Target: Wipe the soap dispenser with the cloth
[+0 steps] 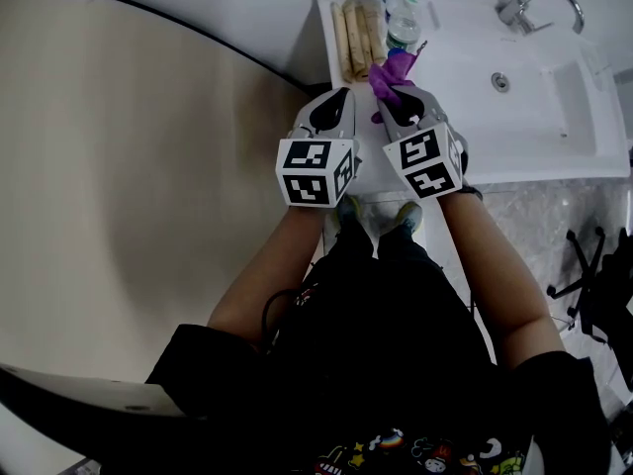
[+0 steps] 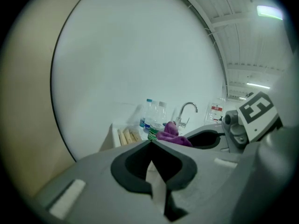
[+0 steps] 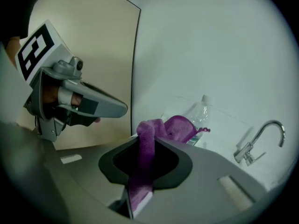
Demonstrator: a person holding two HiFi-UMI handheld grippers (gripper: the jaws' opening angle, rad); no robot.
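Observation:
My right gripper [image 1: 394,95] [image 3: 142,146] is shut on a purple cloth [image 1: 389,72] [image 3: 163,127], which bunches up above the jaws and hangs down between them. It is held over the left end of the white sink counter [image 1: 465,117]. Beside it, my left gripper [image 1: 336,99] [image 2: 150,146] is shut with nothing in it. A clear container with a red label [image 2: 216,111] stands right of the faucet [image 2: 185,113]; I cannot tell if it is the soap dispenser. The cloth [image 2: 170,132] also shows in the left gripper view.
Clear plastic bottles [image 1: 404,18] [image 2: 154,115] [image 3: 198,113] and several pale wooden rolls [image 1: 358,38] [image 2: 128,136] stand at the counter's left end. The basin with its drain [image 1: 501,81] and faucet [image 1: 539,3] [image 3: 261,141] lies to the right. A beige wall [image 1: 119,166] is at left.

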